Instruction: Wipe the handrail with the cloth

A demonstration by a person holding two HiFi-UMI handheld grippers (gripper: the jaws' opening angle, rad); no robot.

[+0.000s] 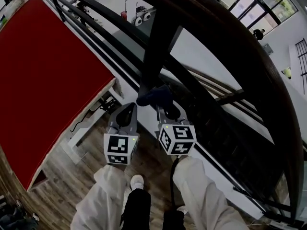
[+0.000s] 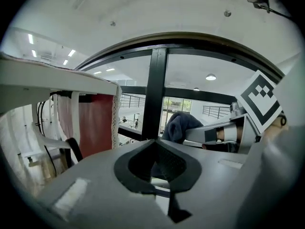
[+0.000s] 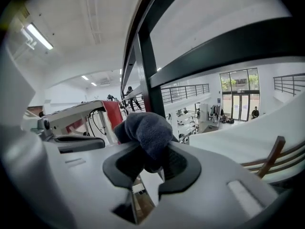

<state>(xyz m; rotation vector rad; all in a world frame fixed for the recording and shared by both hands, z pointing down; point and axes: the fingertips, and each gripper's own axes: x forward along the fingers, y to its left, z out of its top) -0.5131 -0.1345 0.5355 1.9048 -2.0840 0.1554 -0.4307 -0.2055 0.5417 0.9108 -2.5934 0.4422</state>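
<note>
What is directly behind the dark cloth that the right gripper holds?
Behind the cloth, held in the right gripper, stands a black railing post, with a red panel to its left. The cloth covers the post's lower part, so its foot cannot be seen.

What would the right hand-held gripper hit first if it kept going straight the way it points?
Probably the black upright post of the railing: the dark blue cloth held in the right hand-held gripper would touch it first, though depth is unclear.

The cloth (image 1: 154, 96) sits in the right gripper (image 1: 169, 110), just right of the left gripper (image 1: 125, 112), under the handrail (image 1: 230, 47).
</note>
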